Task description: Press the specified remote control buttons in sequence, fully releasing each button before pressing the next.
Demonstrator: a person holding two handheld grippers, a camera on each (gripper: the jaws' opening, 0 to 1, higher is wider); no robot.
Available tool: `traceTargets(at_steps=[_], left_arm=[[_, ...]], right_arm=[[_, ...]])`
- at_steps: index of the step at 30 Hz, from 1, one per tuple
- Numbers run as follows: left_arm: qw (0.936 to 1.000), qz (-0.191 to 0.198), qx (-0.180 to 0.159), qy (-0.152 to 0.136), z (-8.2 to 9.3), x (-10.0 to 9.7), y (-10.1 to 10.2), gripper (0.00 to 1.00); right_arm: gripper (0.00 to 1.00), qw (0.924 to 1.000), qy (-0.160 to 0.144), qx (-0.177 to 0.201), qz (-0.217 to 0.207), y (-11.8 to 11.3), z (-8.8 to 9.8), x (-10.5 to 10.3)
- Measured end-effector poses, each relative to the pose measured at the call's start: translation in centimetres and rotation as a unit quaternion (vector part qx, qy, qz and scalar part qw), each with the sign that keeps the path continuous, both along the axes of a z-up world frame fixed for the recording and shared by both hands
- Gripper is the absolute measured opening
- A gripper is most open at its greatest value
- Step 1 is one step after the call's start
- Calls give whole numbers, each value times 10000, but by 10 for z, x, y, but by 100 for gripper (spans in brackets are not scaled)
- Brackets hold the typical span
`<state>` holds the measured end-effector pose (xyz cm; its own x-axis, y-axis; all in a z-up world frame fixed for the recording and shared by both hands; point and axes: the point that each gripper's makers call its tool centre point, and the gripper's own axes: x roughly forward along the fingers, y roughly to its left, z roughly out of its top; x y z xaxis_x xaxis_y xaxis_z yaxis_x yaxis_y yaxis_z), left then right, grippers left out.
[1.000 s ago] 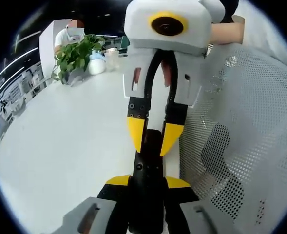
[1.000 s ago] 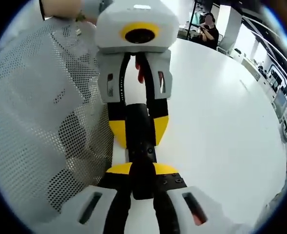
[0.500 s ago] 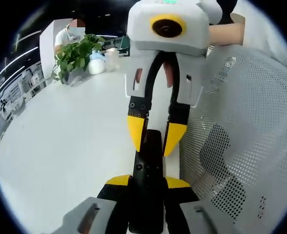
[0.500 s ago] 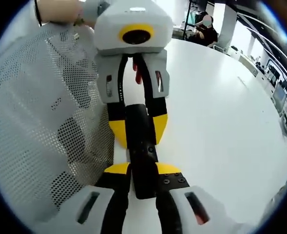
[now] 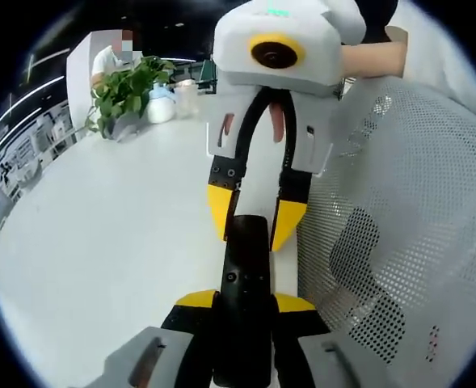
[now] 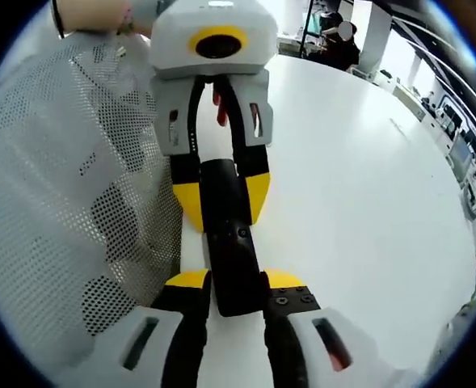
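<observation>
A long black remote control [image 5: 244, 275] lies along both views, just above the white table. My left gripper [image 5: 246, 301] is shut on its near end, with yellow tips hugging both sides. My right gripper [image 5: 254, 217] reaches in from the top of the left gripper view, and its yellow tips stand open on either side of the remote's far end. In the right gripper view the remote [image 6: 225, 234] runs from between my right gripper's [image 6: 234, 279] own tips up into the left gripper [image 6: 221, 198]. A hand holds each gripper at the top of the views.
The white table [image 5: 100, 242] stretches away on the open side. A white mesh chair back [image 5: 399, 226] stands close beside the grippers, also seen as the mesh [image 6: 60, 178]. A potted plant [image 5: 124, 89] and a white bottle [image 5: 160, 105] stand far back. People sit in the distance.
The right gripper has drawn back slightly along the remote, so its tips overlap less of the remote's end. The left gripper keeps its hold.
</observation>
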<state>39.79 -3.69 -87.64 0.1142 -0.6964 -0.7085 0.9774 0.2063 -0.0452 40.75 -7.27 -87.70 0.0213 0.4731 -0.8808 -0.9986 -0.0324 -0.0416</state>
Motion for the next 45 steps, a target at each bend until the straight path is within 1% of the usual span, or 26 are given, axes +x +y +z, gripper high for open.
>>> traceTargets(at_steps=[2, 4, 8, 14, 17, 19, 21, 23, 24, 26, 27, 28, 29, 31, 33, 34, 35, 36, 37, 38, 41, 45], left_arm=[[10000, -2, -2, 0, 0, 0, 0, 25], [10000, -4, -1, -2, 0, 0, 0, 25], [10000, 3, -1, -2, 0, 0, 0, 25], [9995, 197, -170, 159, 1, 1, 0, 25], [9992, 280, -205, 218, 2, 2, -2, 25], [9981, 411, -352, 299, 3, 5, -5, 26], [9958, 618, -488, 465, 4, 7, -7, 26], [9946, 696, -522, 557, 6, 8, -7, 27], [9900, 1011, -578, 791, 6, 7, -7, 27], [9861, 1167, -624, 1001, 8, 7, -8, 29], [9829, 1306, -693, 1101, 9, 10, -10, 33], [9809, 1395, -760, 1125, 12, 12, -11, 40], [9797, 1465, -790, 1115, 14, 13, -12, 45], [9789, 1536, -857, 1039, 20, 18, -12, 51], [9780, 1624, -922, 925, 28, 23, -11, 51], [9765, 1704, -1005, 851, 33, 27, -10, 51], [9746, 1774, -1087, 830, 38, 30, -10, 51], [9698, 1917, -1258, 835, 47, 35, -9, 51], [9673, 1983, -1358, 809, 52, 38, -8, 52], [9656, 2065, -1406, 723, 57, 43, -2, 52], [9628, 2220, -1444, 534, 66, 48, 10, 52], [9644, 2270, -1315, 320, 76, 48, 19, 52]], right_arm=[[26, 9999, -49, -132, 42, -4, -4, 0], [26, 9999, -38, -101, 44, -3, -2, 0], [26, 9999, 12, -121, -22, -4, -4, 1], [26, 9996, 187, -86, -172, -5, -8, 2], [26, 9997, 186, -102, -156, -5, -7, 1], [26, 9996, 203, -101, -179, -5, -8, 2], [25, 9995, 217, -97, -185, -5, -8, 3], [25, 9995, 219, -104, -188, -5, -7, 2], [25, 9995, 215, -104, -183, -5, -7, 2], [25, 9996, 205, -123, -172, -5, -6, 2], [25, 9996, 198, -129, -160, -5, -6, 2], [25, 9996, 195, -130, -159, -5, -6, 2], [25, 9996, 197, -125, -166, -5, -6, 2], [25, 9995, 206, -105, -195, -5, -6, 2], [25, 9995, 204, -112, -191, -5, -5, 2], [25, 9995, 209, -118, -198, -5, -5, 2], [25, 9995, 210, -119, -199, -5, -5, 2], [25, 9995, 211, -118, -199, -5, -5, 2], [25, 9995, 216, -117, -208, -5, -4, 2], [25, 9995, 220, -117, -217, -5, -4, 2], [25, 9995, 219, -119, -219, -5, -4, 2], [25, 9995, 217, -120, -208, -5, -4, 2]])
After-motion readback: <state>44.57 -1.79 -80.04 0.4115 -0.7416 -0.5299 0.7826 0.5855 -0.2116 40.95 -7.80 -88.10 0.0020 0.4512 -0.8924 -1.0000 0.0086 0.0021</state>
